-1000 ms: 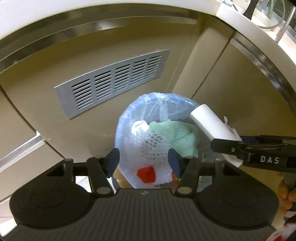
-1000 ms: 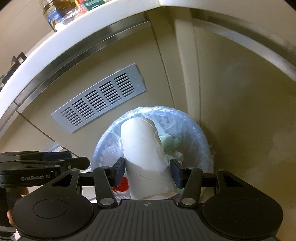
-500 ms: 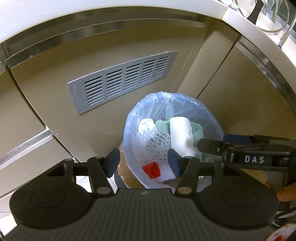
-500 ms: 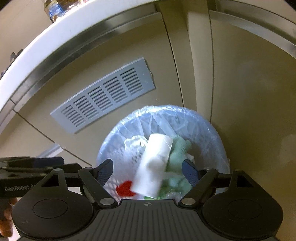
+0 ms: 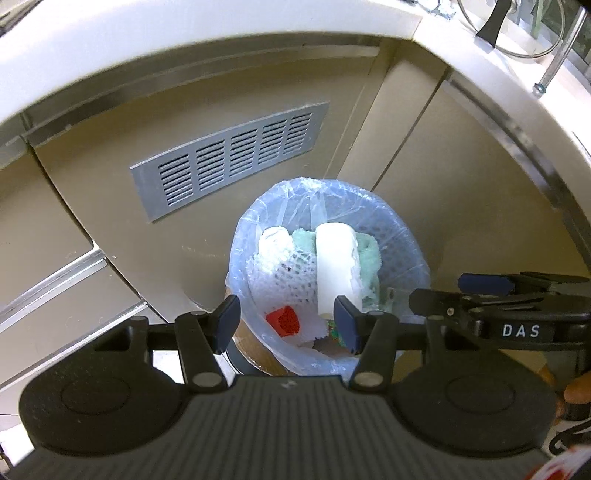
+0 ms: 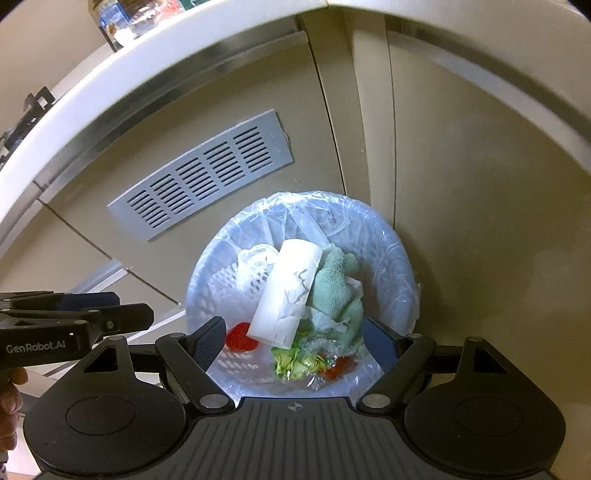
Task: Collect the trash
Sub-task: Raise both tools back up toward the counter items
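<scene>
**White roll down in the bin**

The white paper roll point(image 6: 284, 291) lies tilted on the heap inside the round bin lined with clear bluish plastic point(image 6: 391, 243), against a pale green cloth point(image 6: 334, 291). Right gripper point(image 6: 295, 338) hangs above, jaws spread wide and empty. Left gripper point(image 5: 286, 321) half-open, nothing between its pads. That roll looks light and crushable: take it across the middle, gently.

You look down at beige cabinet fronts point(image 5: 110, 206) meeting in a corner under a pale counter point(image 5: 184, 48) with a metal strip beneath its edge. A grey slotted vent grille point(image 5: 229, 158) sits in the left panel. On the counter at top right stand a wire rack point(image 5: 532, 40) and, in the right view, jars point(image 6: 136, 18).
</scene>
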`<state>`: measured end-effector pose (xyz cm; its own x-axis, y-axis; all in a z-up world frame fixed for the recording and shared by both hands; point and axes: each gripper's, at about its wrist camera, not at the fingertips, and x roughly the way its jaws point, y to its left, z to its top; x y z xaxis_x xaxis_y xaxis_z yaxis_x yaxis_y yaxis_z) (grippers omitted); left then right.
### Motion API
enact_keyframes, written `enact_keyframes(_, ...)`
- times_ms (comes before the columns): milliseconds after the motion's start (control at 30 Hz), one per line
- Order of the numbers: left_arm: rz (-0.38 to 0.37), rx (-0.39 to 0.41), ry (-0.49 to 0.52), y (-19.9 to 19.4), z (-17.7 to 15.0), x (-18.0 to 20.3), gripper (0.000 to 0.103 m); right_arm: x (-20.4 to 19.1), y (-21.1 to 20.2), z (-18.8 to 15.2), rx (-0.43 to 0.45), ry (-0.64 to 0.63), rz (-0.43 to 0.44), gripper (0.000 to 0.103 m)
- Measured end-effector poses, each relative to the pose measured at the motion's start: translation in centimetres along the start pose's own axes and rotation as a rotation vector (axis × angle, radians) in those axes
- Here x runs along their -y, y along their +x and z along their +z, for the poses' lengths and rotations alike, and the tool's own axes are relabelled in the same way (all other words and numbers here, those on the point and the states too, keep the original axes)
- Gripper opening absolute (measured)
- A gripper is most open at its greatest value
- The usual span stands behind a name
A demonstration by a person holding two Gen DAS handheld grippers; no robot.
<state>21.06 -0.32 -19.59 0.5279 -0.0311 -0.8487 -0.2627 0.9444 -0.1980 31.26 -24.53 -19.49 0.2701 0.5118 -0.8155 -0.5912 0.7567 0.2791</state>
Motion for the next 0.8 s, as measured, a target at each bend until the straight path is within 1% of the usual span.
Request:
enact_keyframes(133,0.0,0.012,-0.002,-1.9,-0.2,0.9,0.052,-0.3,-2.1,0.1,0.016,-0.012,0.028,0.081)
enact_keyframes(400,0.005,0.039,0.009,-5.4,-0.1,3.3,0.052,-0.6,-6.1,0.2,0.061,-0.034,0.049,0.081)
enact_keyframes(800,-0.002,0.117,0.023,-9.3,0.5,5.7,0.052,0.2,-10.4,0.0,0.079,-0.029,0.083,0.081)
